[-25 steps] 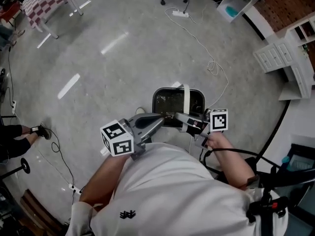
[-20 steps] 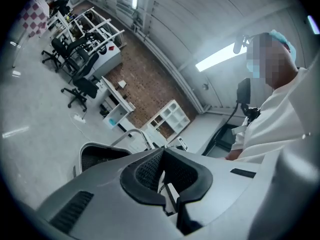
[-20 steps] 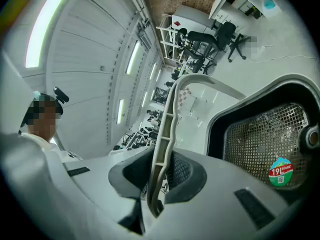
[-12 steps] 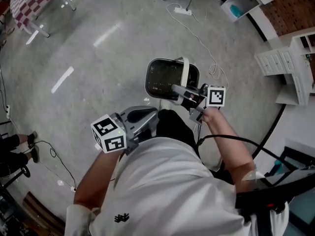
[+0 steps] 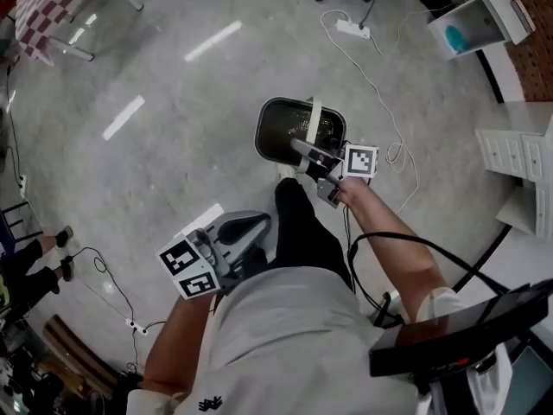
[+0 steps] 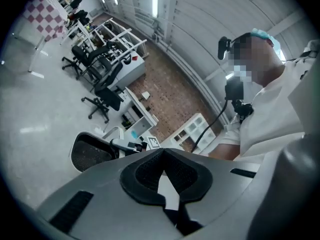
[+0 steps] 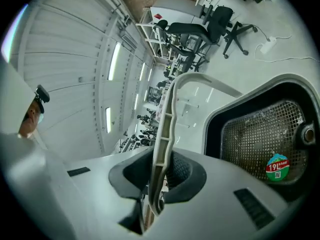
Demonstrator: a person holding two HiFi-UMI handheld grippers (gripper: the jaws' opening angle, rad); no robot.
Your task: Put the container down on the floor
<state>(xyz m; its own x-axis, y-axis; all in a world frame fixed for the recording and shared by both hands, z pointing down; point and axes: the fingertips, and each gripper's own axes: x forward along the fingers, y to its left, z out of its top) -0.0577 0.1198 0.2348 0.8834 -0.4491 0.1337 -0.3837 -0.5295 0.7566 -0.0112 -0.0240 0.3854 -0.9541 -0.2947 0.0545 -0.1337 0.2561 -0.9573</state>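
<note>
A black mesh container [image 5: 285, 132] with a white handle [image 5: 314, 118] hangs in front of the person's legs over the grey floor. My right gripper [image 5: 304, 150] is shut on that handle; in the right gripper view the handle [image 7: 164, 134] runs up between the pads and the container [image 7: 260, 134] with a round sticker lies to the right. I cannot tell whether its base touches the floor. My left gripper [image 5: 257, 224] is held back by the person's left hip, shut and empty. The left gripper view shows its jaws [image 6: 163, 153] meeting, with the container [image 6: 89, 153] beyond them.
A power strip with a white cable [image 5: 354, 29] lies on the floor beyond the container. White shelf units [image 5: 518, 154] stand at the right, a checkered table [image 5: 52, 7] at the far left. Another person's feet [image 5: 52, 242] and floor cables [image 5: 112, 292] are at the left.
The right gripper has carried the container forward, away from the person's body. The left gripper has drawn back and to the left. The person's leg now shows under the container.
</note>
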